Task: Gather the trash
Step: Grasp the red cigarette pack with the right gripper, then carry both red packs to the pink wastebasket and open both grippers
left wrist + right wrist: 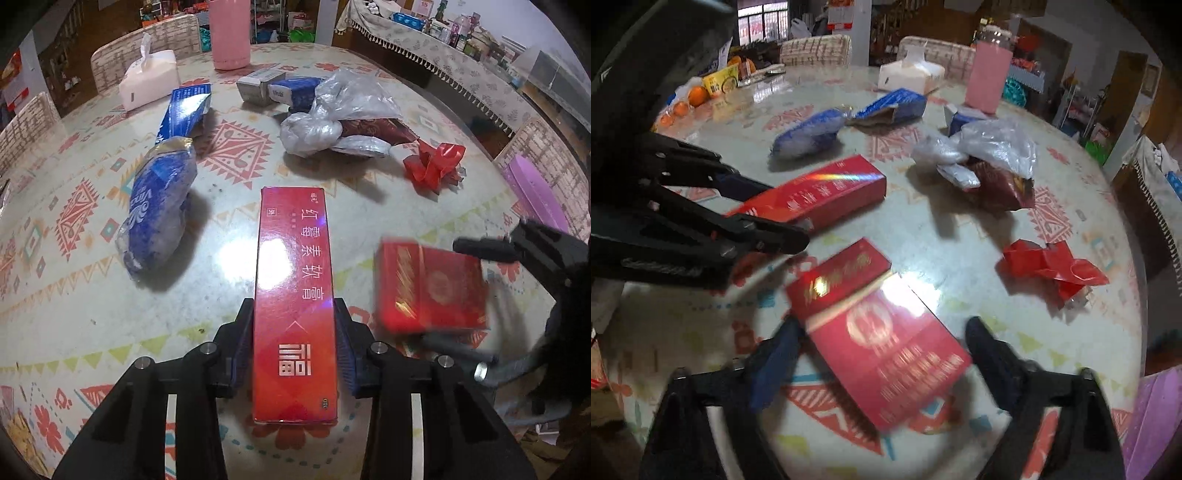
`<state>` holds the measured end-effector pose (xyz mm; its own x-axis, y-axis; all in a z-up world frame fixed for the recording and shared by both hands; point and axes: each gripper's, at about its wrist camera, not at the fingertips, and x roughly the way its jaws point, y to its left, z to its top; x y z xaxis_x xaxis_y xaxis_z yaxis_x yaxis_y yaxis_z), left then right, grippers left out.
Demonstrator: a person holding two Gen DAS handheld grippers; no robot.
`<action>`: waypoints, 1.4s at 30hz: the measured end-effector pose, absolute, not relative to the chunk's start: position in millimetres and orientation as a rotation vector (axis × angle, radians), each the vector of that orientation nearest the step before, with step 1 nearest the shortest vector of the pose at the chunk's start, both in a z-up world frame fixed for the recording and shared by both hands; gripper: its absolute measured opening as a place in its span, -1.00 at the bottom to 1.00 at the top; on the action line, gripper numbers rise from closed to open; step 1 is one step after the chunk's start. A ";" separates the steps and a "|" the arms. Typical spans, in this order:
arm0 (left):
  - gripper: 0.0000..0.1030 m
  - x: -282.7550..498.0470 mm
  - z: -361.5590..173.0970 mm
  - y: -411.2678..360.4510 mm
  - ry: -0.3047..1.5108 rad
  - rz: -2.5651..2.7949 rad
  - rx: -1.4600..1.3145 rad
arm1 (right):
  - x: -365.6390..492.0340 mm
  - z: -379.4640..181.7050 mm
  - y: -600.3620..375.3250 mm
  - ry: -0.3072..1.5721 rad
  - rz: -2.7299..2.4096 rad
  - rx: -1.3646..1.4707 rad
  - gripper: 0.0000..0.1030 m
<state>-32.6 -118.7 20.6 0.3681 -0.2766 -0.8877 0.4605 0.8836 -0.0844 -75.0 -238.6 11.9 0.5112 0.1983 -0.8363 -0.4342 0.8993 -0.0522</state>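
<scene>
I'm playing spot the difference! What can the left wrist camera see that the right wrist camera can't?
Only the left wrist view shows the grey box by the pink bottle and the white writing on top of the long red box.

Only the right wrist view shows oranges and a yellow packet at the table's far edge.

Both show the left tongs shut on the long red box, the right tongs around the red pack, the crumpled red wrapper, the clear plastic bag and the tissue pack.

Long red ointment box [294, 302] flat on table, squat red cigarette pack [882, 347] just beside.
</scene>
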 end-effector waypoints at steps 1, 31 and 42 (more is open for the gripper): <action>-0.24 -33.7 23.0 -117.3 1.089 -0.472 0.183 | -77.0 12.9 -240.4 0.964 0.384 -0.257 0.23; -0.25 -87.2 94.1 -310.2 0.937 -0.791 0.292 | -217.1 71.6 -506.9 0.706 -0.132 0.294 0.17; -0.25 -93.2 100.6 -456.7 0.969 -0.964 0.350 | -248.2 74.4 -606.8 0.644 -0.320 0.421 0.18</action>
<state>-93.2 -456.7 100.6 0.2108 -0.5312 -0.8206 0.8179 0.5556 -0.1495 -248.2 -606.8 74.4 0.7560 -0.1564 -0.6356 0.4122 0.8681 0.2766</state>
